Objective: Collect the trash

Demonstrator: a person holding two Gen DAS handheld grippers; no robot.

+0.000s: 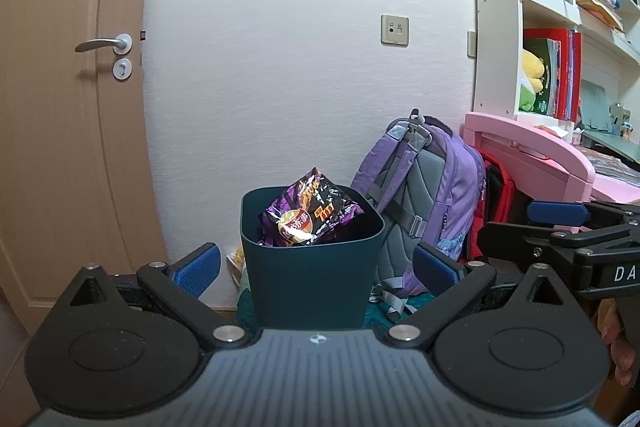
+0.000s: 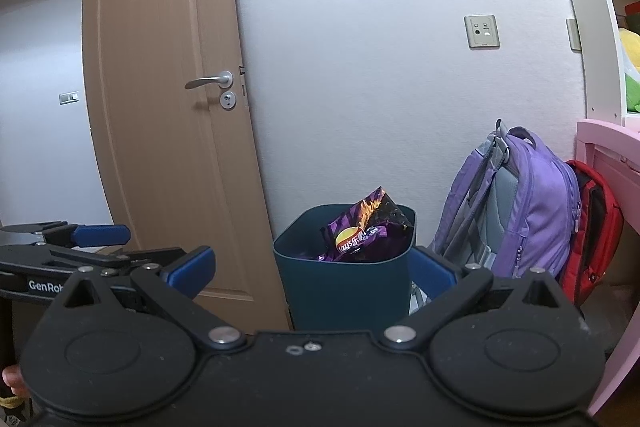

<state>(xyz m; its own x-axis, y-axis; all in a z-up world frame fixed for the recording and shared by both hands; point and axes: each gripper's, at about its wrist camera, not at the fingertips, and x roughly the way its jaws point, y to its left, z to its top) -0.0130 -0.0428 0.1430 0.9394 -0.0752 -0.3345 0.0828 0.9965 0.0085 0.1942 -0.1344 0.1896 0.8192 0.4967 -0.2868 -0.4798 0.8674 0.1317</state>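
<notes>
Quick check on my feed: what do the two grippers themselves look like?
Both match: the left gripper and right gripper have matte black bodies, two round discs, silver pivot bolts and black linkage arms ending in blue ribbed pads. White lettering marks their sides, "GenRob" on the left one. No cables or sleeves show.

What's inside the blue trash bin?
A purple chip bag sticks up out of the bin. Whatever lies under it is hidden by the bag and the bin's walls.

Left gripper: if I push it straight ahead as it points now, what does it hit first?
Probably the dark bin, centred between the open left gripper fingers, chip bag sticking out on top. Distance is unclear.
</notes>
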